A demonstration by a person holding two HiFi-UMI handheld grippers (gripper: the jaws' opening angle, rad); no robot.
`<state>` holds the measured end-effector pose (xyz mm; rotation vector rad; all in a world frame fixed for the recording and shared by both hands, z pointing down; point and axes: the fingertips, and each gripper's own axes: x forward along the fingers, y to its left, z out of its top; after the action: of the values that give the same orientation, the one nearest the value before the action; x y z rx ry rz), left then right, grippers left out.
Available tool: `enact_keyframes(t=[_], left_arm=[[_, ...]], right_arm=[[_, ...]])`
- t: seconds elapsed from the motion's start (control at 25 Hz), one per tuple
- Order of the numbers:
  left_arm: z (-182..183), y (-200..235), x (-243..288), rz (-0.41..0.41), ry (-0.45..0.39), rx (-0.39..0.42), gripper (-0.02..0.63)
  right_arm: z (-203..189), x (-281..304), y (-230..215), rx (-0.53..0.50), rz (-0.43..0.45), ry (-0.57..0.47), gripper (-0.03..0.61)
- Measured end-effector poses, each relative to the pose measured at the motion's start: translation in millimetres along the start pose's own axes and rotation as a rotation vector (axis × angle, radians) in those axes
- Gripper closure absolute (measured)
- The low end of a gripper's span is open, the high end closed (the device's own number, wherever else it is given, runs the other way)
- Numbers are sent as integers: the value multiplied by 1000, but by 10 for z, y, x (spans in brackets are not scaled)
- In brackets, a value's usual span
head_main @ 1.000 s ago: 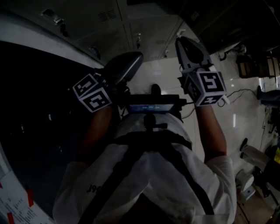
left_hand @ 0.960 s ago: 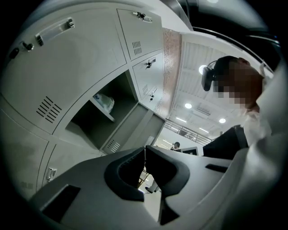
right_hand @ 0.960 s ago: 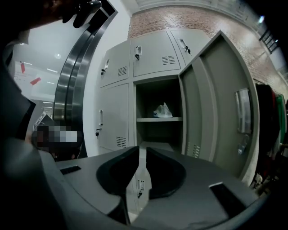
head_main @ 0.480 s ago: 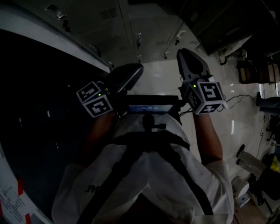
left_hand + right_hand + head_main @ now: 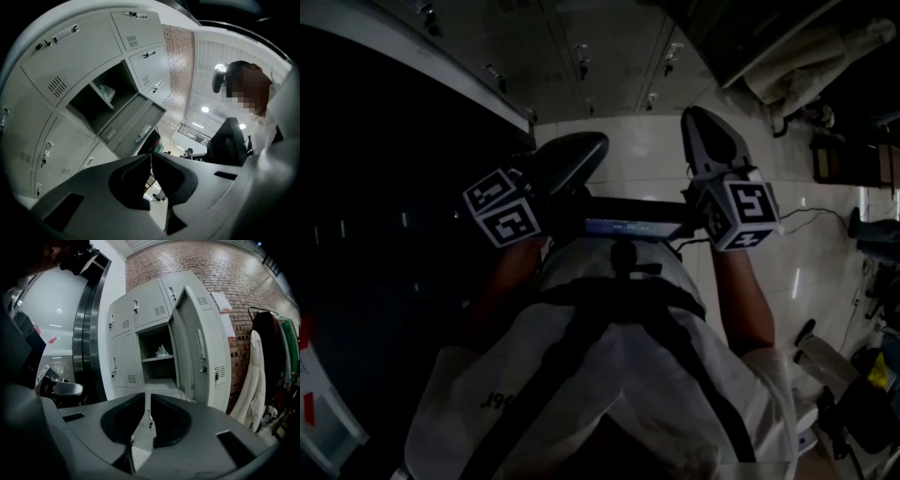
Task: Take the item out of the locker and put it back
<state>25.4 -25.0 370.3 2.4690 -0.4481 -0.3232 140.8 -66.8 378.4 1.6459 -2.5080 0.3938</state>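
Note:
In the right gripper view a grey locker (image 5: 159,363) stands with its door (image 5: 192,348) swung open. A small pale item (image 5: 161,351) sits on its shelf. The left gripper view shows the same open compartment (image 5: 93,105) with the item (image 5: 107,92) inside. My left gripper (image 5: 151,155) is shut and holds nothing; in the head view it (image 5: 596,143) is held up in front of the person's chest. My right gripper (image 5: 146,395) also has its jaws together with nothing between them, and it (image 5: 695,114) points toward the lockers. Both are well short of the locker.
Closed locker doors (image 5: 123,319) surround the open one. A brick wall (image 5: 220,268) and hanging coats (image 5: 255,376) are to the right, and a dark metal column (image 5: 89,319) is to the left. A device (image 5: 628,228) is mounted on the person's chest. A cable (image 5: 816,211) lies on the tiled floor.
The head view has tilted, so the lockers slid toward the top edge. Both grippers stay about where they were in front of the chest, jaws unchanged.

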Motion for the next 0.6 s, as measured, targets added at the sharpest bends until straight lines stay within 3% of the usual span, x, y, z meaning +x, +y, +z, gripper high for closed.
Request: enact_keyframes(t=[0.4,0.6], left_arm=[[-880,-779,34,69,-27,-27,606],[-1044,-1071,12,93,-35,-17,607]], right_arm=[[-442,-926,-83,3,83,26,552],[-486,-1219,-54,11,113,26,555]])
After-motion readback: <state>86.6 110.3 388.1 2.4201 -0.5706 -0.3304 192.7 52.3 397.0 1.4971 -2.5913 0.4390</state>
